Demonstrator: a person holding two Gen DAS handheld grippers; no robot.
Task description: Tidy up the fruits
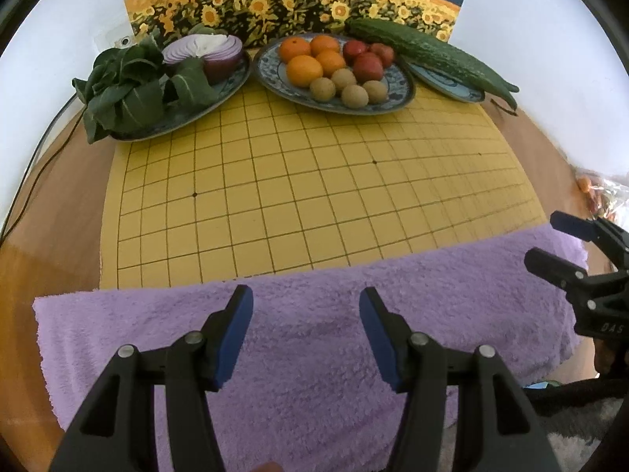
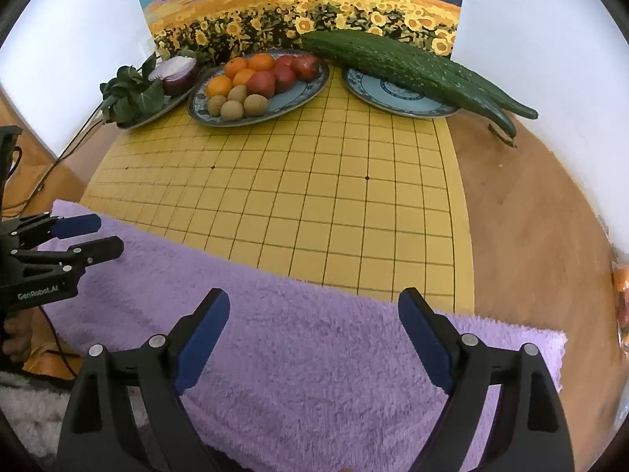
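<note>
With my left claw (image 1: 306, 306) and right claw (image 2: 313, 308) both apart and empty, I risk nudging tightly packed kiwis (image 1: 346, 85) off the fruit plate (image 1: 397, 96).

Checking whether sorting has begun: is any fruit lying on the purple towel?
No: the purple towel is bare, and the oranges, red fruits and kiwis all sit on the oval plate.

The right gripper (image 2: 313, 310) hangs over the purple towel (image 2: 314, 354), jaws wide and empty. Beyond the gridded board (image 2: 295, 196), oranges (image 2: 236, 74), apparently kiwis (image 2: 236, 104), share a patterned plate (image 2: 302, 90).
</note>
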